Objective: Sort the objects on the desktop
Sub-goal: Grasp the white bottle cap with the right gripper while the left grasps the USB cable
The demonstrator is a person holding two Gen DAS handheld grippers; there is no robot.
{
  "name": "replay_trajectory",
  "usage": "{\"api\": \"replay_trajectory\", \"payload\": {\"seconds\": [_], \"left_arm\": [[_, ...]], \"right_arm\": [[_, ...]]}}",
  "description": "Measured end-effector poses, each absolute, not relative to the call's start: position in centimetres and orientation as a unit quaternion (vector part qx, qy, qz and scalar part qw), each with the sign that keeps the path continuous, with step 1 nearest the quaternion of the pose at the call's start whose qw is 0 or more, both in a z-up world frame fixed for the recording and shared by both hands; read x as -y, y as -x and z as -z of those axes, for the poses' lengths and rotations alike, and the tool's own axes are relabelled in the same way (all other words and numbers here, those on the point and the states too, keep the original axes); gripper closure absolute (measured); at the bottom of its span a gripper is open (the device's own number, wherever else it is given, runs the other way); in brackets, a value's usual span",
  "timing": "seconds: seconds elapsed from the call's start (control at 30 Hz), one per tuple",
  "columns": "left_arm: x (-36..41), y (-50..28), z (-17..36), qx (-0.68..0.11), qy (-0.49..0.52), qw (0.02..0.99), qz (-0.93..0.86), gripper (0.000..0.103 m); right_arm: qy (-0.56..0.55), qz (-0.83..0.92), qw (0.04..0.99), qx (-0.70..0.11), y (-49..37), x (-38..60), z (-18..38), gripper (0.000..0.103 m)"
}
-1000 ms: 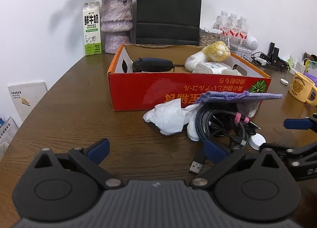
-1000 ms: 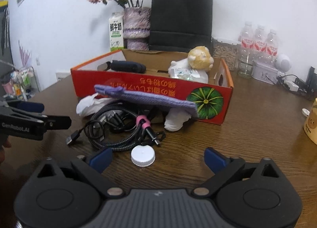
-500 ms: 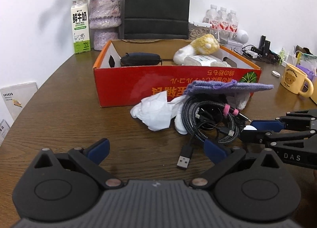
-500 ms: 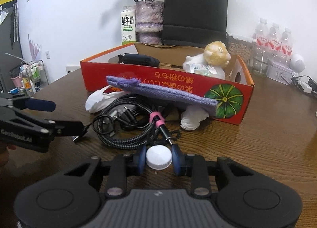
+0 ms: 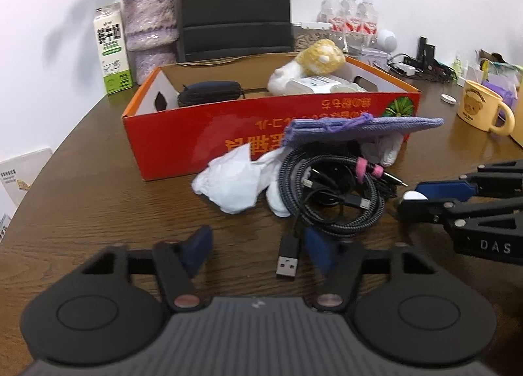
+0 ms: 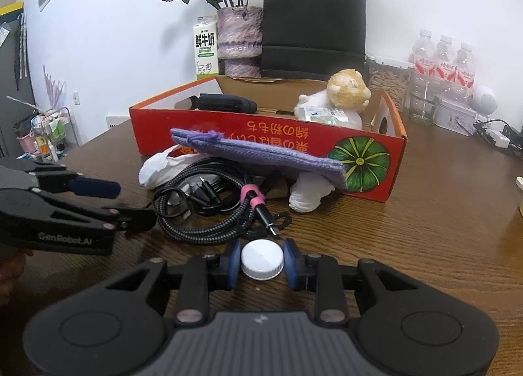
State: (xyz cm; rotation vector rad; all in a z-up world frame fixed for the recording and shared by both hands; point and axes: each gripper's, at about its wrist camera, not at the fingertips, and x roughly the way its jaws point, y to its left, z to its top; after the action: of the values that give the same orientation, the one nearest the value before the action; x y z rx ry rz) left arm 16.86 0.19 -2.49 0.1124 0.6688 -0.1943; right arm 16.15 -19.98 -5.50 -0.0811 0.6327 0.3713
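Observation:
My right gripper (image 6: pixel 262 264) is shut on a white bottle cap (image 6: pixel 262 259) just above the table, near the coiled black cables (image 6: pixel 209 206). The cap also shows in the left wrist view (image 5: pixel 414 196), between the right gripper's pads. My left gripper (image 5: pixel 258 253) is partly closed and empty, with the cables' USB plug (image 5: pixel 288 260) between its fingers on the table. A purple knitted pouch (image 5: pixel 359 127) lies over the cables, against the red cardboard box (image 5: pixel 209 140). Crumpled white tissue (image 5: pixel 235 179) lies left of the cables.
The box holds a dark case (image 5: pixel 209 93), a plush toy (image 5: pixel 313 62) and a white pack (image 5: pixel 313 85). Behind it stand a milk carton (image 5: pixel 111 49), a vase (image 5: pixel 150 29), a black bag (image 5: pixel 235 3) and water bottles (image 5: pixel 349 19). A yellow mug (image 5: pixel 483 108) is at right.
My right gripper closed on the white cap and now holds it. My left gripper moved forward toward the USB plug and its fingers have narrowed.

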Motion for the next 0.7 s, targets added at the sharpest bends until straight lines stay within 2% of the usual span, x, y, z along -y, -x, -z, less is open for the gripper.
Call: {"api": "replay_trajectory", "payload": {"seconds": [0.13,0.23,0.7], "left_arm": [[0.2,-16.6,2.6,-0.328,-0.055,0.937,0.11,0.072],[0.2,-16.5,2.6,-0.328,-0.045,0.937,0.109,0.085],[0.1,-15.3,2.0,-0.308,-0.037,0.945,0.1,0.087]], "right_arm": [[0.039,-0.183,0.932,-0.31,-16.1,20.0,5.5,0.076],[0.038,-0.183,0.933,-0.309,-16.0,20.0,5.5,0.076],[0.035,-0.183,0.935,-0.303,-15.3,20.3,5.3,0.076]]}}
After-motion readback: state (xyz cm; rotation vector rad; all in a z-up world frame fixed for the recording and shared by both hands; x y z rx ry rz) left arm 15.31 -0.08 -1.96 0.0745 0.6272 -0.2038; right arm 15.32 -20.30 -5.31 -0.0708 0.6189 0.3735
